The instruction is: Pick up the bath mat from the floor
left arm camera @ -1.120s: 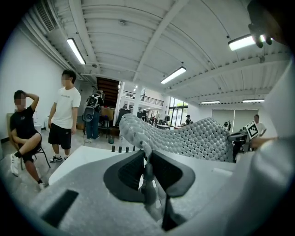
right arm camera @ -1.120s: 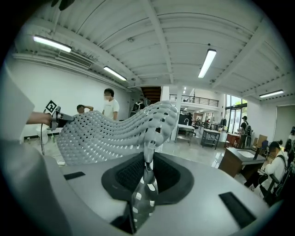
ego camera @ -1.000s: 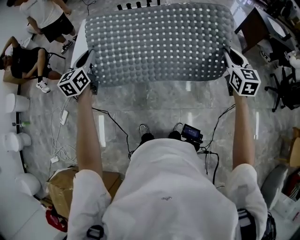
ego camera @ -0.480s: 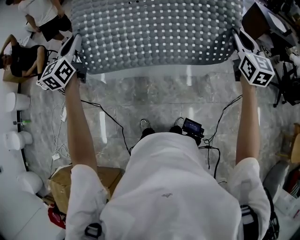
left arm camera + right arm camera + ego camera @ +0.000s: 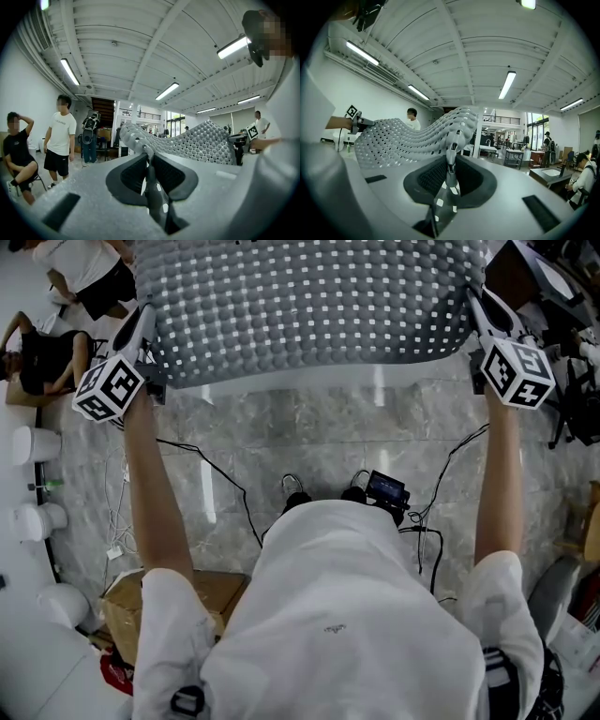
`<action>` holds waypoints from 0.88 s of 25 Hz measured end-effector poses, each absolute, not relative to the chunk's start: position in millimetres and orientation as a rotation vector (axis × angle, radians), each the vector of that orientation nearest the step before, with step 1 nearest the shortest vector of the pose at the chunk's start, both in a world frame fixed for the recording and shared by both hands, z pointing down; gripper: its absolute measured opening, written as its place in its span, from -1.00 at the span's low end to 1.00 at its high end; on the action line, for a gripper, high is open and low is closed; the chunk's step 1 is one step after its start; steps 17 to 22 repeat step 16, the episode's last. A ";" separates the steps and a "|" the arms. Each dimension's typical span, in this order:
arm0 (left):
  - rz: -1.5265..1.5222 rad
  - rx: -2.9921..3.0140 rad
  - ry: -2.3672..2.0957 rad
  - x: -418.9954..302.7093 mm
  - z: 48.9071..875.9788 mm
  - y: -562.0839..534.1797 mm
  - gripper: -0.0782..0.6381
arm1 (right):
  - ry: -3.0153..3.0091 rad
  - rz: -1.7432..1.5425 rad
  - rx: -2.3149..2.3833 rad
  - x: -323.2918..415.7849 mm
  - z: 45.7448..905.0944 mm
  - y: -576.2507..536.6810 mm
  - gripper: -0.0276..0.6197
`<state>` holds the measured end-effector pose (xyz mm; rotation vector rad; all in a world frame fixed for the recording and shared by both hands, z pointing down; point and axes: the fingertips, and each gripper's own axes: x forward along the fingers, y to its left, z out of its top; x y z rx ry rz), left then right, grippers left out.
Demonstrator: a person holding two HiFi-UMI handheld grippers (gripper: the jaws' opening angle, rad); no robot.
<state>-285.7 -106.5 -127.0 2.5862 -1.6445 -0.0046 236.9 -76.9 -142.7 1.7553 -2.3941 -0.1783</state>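
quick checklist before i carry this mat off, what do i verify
1. Left gripper shut on mat edge: ok.
2. Right gripper shut on the opposite edge: ok.
3. Mat off the floor: ok, the near edge hangs clear above it.
4. Mat spread between the grippers: ok, with a wavy sag.
5. Far edge free: cannot tell, it runs out of the head view's top.
6. Footing: not ok, cables cross the floor below.
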 end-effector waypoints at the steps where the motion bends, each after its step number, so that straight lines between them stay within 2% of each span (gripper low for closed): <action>1: -0.004 2.588 -1.644 -285.7 -126.9 -105.6 -0.63 | -2.394 -0.181 1.755 236.9 -142.5 -76.1 -0.74; 22: -0.019 2.605 -1.642 -281.5 -136.3 -99.9 -0.63 | -2.395 -0.210 1.764 242.3 -150.0 -68.9 -0.74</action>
